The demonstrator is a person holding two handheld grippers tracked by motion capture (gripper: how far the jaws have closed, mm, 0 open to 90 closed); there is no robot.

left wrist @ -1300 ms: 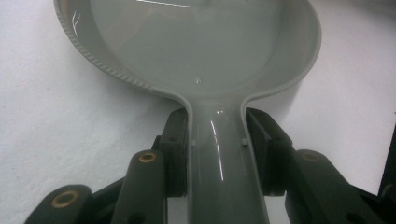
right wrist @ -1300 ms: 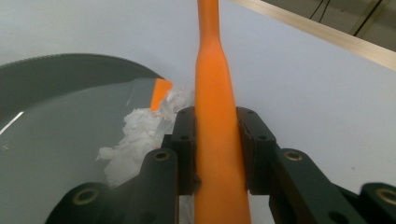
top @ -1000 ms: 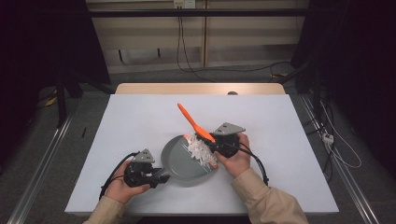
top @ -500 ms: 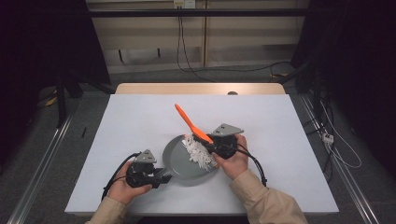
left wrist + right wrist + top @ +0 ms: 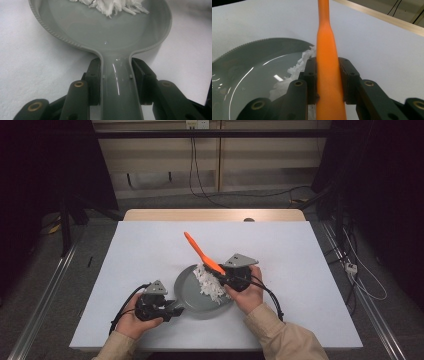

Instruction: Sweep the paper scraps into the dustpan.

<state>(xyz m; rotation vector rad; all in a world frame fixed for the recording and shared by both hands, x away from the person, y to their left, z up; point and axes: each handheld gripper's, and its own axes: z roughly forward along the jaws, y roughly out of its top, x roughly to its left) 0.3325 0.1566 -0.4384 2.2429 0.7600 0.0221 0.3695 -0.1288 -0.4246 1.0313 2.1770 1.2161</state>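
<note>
Right gripper [image 5: 231,279] is dragging its clamped orange spatula [image 5: 202,252] leftward through the white shreds [image 5: 210,282] in the pan [image 5: 192,295], so stirring's ongoing while left gripper [image 5: 170,309] is gripping the handle [image 5: 120,85].

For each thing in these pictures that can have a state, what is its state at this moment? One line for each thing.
grey pan: flat on the table, handle clamped, white shreds inside.
white shreds: heaped at the pan's right side.
orange spatula: held tilted, handle pointing up and away.
left gripper: shut on the pan handle.
right gripper: shut on the spatula.
</note>
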